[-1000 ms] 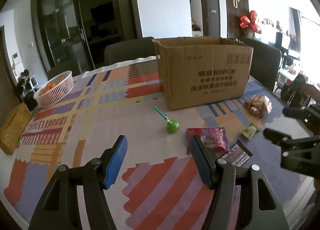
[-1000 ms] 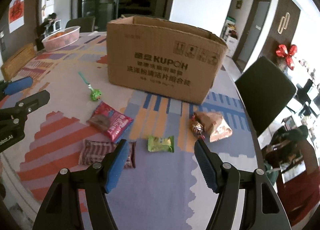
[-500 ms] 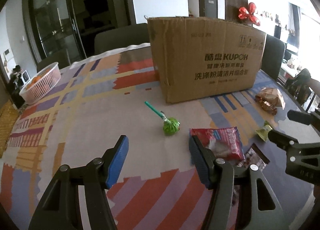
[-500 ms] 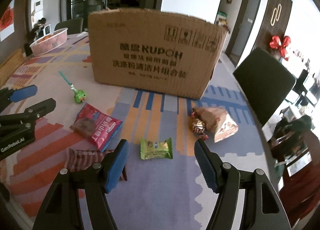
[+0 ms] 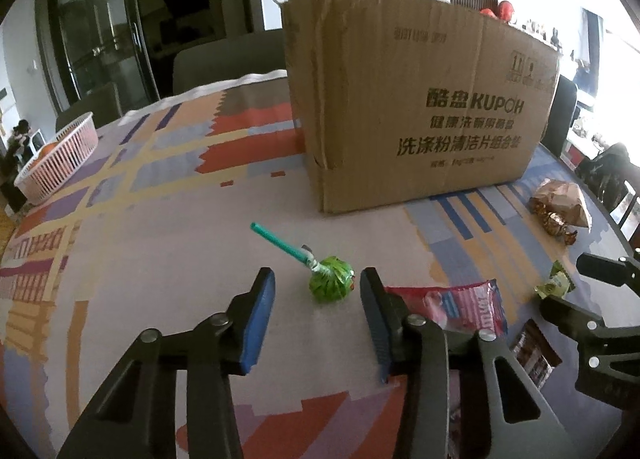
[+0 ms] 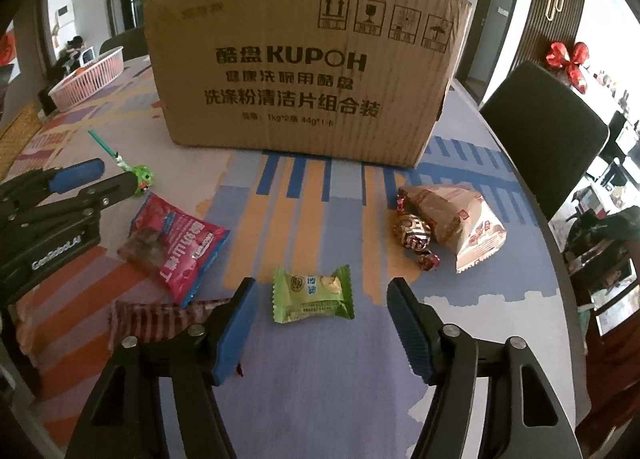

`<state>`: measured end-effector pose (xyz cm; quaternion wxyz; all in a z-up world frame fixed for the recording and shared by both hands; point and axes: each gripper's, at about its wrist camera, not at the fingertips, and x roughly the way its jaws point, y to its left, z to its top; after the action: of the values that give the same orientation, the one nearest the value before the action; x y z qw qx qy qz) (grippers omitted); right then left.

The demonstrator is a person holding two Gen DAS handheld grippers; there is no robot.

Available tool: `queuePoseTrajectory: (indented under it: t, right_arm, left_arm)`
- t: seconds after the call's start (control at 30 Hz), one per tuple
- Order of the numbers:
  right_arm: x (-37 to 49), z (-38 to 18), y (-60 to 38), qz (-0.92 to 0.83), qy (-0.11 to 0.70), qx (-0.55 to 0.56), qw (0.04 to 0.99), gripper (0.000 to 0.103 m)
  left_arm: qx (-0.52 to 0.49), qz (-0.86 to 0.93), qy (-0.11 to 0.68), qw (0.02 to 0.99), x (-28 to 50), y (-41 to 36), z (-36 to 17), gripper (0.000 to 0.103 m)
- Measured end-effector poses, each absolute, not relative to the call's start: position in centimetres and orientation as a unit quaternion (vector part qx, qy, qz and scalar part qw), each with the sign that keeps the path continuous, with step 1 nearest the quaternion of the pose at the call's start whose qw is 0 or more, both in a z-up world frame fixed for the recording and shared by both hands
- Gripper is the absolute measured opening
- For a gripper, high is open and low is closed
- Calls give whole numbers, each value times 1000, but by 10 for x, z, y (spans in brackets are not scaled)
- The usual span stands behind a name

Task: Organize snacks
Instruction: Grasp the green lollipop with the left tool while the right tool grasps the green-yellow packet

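Note:
A brown cardboard box [image 5: 420,111] stands on the patterned tablecloth; it also shows in the right wrist view [image 6: 304,75]. A green lollipop [image 5: 331,284] with a teal stick lies just ahead of my open left gripper [image 5: 316,299], between its fingertips. A small green snack packet [image 6: 313,294] lies between the fingertips of my open right gripper [image 6: 320,307]. A red snack bag [image 6: 176,243], a dark striped packet [image 6: 168,319], a beige bag [image 6: 456,219] and a wrapped candy [image 6: 412,233] lie around.
A pink basket [image 5: 60,163] with oranges sits at the far left of the table. Dark chairs [image 6: 544,139] stand at the table's right side and behind the box. The table edge curves close on the right.
Both grippers have moved forward and lower toward the table. The left has closed in on the lollipop, the right on the green packet. Both stay open.

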<state>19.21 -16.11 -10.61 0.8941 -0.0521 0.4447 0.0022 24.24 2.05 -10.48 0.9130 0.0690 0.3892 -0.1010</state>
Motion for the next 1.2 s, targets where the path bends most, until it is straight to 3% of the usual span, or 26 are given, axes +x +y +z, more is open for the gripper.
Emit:
queuePoseTrajectory:
  t: [0.37, 0.6, 1.2]
  right_arm:
    - [197, -116, -162, 19, 461, -37, 886, 48]
    - [194, -117, -163, 24, 454, -42, 890, 35]
    - [184, -88, -160, 41, 413, -42, 909, 32]
  left_arm:
    - [61, -113, 402, 906, 253, 16, -112, 27]
    - [62, -115, 404, 905, 253, 14, -112, 26]
    - [60, -100, 387, 915, 218, 16, -73, 26]
